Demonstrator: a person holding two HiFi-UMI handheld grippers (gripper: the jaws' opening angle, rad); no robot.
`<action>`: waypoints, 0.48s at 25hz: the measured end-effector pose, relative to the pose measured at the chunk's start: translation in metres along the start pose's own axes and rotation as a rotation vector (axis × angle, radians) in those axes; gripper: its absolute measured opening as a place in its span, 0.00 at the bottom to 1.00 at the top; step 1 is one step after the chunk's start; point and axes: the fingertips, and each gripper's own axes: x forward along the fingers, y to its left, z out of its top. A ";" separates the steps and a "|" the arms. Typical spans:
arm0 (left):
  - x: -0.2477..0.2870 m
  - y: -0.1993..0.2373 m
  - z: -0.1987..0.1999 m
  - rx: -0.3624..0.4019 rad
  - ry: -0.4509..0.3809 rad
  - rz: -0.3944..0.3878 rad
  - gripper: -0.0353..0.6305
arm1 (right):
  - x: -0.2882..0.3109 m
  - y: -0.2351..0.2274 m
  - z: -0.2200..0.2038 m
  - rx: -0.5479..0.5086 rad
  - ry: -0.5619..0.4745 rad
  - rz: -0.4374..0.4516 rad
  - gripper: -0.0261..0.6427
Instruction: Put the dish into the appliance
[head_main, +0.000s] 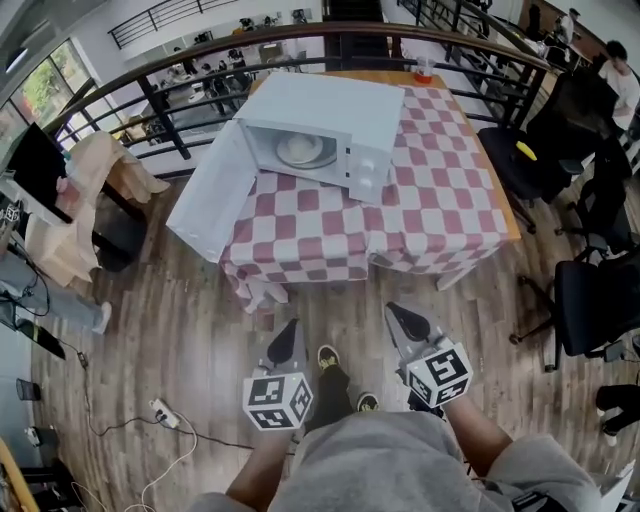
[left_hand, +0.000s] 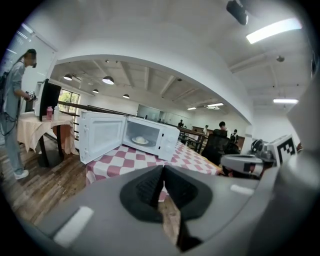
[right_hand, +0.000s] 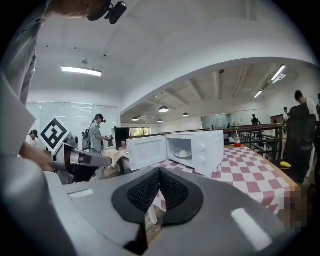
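Observation:
A white microwave (head_main: 335, 130) stands on a table with a red-and-white checked cloth (head_main: 440, 200). Its door (head_main: 215, 200) hangs wide open to the left. A white dish (head_main: 300, 150) lies inside the cavity. Both grippers hover low over the wooden floor, well short of the table. My left gripper (head_main: 288, 335) is shut with nothing in it, and my right gripper (head_main: 400, 315) is shut and empty too. The left gripper view looks past its shut pads (left_hand: 155, 187) to the microwave (left_hand: 167, 142) and dish (left_hand: 140, 140). The right gripper view shows the microwave (right_hand: 207, 147) and dish (right_hand: 184, 153) likewise.
Black office chairs (head_main: 590, 300) stand to the right of the table. A dark railing (head_main: 200, 60) curves behind it. A cloth-covered side table (head_main: 90, 190) is at left, with a person (left_hand: 12, 115) beside it. A power strip and cable (head_main: 165, 412) lie on the floor. A red cup (head_main: 424, 72) sits at the table's far edge.

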 end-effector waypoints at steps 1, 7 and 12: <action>-0.010 -0.005 -0.005 0.001 0.001 0.007 0.07 | -0.009 0.005 -0.005 0.003 0.004 0.005 0.04; -0.054 -0.034 -0.029 -0.030 -0.012 0.019 0.07 | -0.051 0.029 -0.026 -0.018 0.016 0.033 0.04; -0.070 -0.047 -0.039 -0.030 -0.019 0.024 0.07 | -0.073 0.040 -0.031 -0.036 0.015 0.051 0.04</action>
